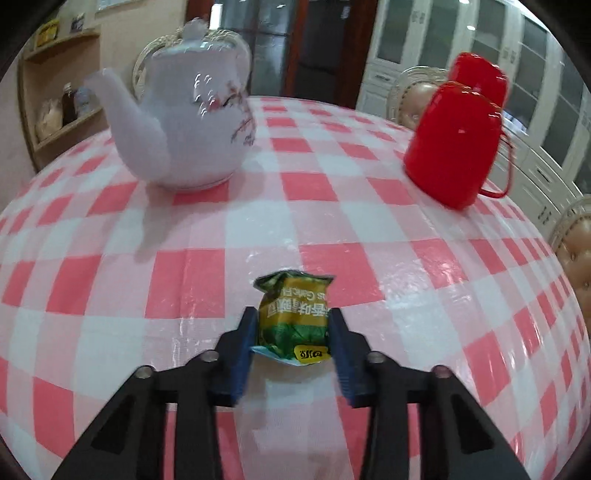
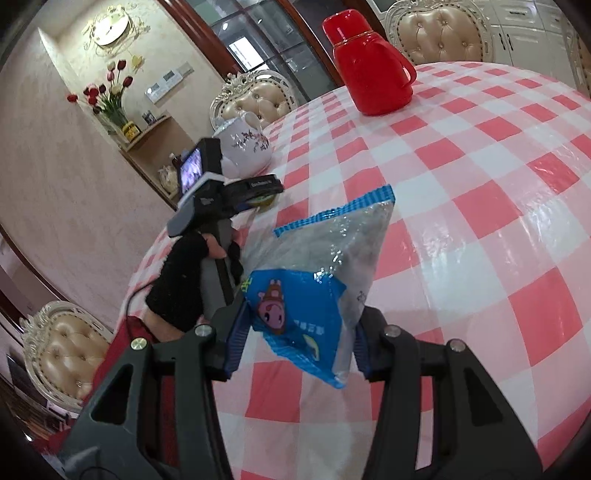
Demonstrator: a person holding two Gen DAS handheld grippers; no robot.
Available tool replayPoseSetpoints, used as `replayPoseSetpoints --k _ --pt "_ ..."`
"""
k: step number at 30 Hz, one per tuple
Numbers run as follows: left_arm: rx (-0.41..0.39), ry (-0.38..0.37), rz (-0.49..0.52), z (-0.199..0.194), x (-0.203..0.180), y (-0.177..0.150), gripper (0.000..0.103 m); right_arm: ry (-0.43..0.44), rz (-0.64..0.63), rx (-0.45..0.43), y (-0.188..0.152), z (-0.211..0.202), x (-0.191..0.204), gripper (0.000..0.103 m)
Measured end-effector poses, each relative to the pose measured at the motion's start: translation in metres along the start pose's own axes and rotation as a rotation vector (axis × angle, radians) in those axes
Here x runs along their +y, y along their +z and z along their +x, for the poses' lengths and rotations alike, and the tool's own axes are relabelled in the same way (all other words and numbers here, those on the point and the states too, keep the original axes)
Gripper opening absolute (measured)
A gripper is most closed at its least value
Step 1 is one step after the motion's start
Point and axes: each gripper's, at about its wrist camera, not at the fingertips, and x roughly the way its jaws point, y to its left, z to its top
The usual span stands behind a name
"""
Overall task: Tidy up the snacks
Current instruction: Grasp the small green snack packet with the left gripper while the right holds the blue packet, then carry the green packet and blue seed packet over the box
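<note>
- Round tabletop (image 1: pixel 314 184) under a glossy pink-and-white checked cloth; tufted beige chairs with ornate pale frames (image 2: pixel 439 33) stand around it.
- Left gripper (image 1: pixel 292 325): its blue-padded jaws pinch a small green-and-yellow foil snack packet (image 1: pixel 293 317), one pad on each side. The packet sits low over the cloth; whether its bottom edge touches cannot be told.
- From the right wrist view, the left gripper (image 2: pixel 264 197) shows from the side, held by a hand in a black fingerless glove (image 2: pixel 184 280), its small screen lit; it is low near the tabletop edge, just in front of the teapot.
- Right gripper (image 2: pixel 295 328): jaws closed on a clear plastic snack bag with a blue printed panel and a pink cartoon figure (image 2: pixel 314 280). The bag is lifted clear of the tabletop and tilted, its blue sealed strip pointing up and away.
- White ceramic teapot with a painted floral sprig (image 1: pixel 192 122) stands upright on the cloth, well beyond the green packet, spout to the left in the left wrist view.
- Red plastic thermos jug with a handle (image 1: pixel 458 144) stands upright at the far right of that same view, well apart from the teapot.
- Vase of red and white tulips (image 2: pixel 110 96) on a wall shelf beyond the tabletop.
</note>
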Motion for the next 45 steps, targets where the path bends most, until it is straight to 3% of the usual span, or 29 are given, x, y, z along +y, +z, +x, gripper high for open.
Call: replayPoseSetpoints --k 6,13,21,32,45 --pt "-0.098 0.01 0.032 -0.048 -0.018 -0.026 0.037 -0.044 -0.028 0.006 -0.003 0.01 -0.003 0.052" --pt "-0.102 0.007 0.029 -0.095 -0.028 -0.081 0.037 -0.054 -0.012 0.035 -0.006 0.02 -0.012 0.052" --pt "-0.103 0.03 -0.017 -0.139 -0.008 -0.132 0.037 -0.046 -0.02 0.033 -0.008 0.019 -0.012 0.052" --pt "-0.152 0.045 -0.088 -0.208 0.024 -0.192 0.037 0.017 -0.13 0.042 -0.021 0.022 0.016 0.052" --pt "-0.208 0.057 -0.152 -0.267 0.052 -0.249 0.037 0.107 -0.148 0.055 -0.067 0.006 0.068 0.052"
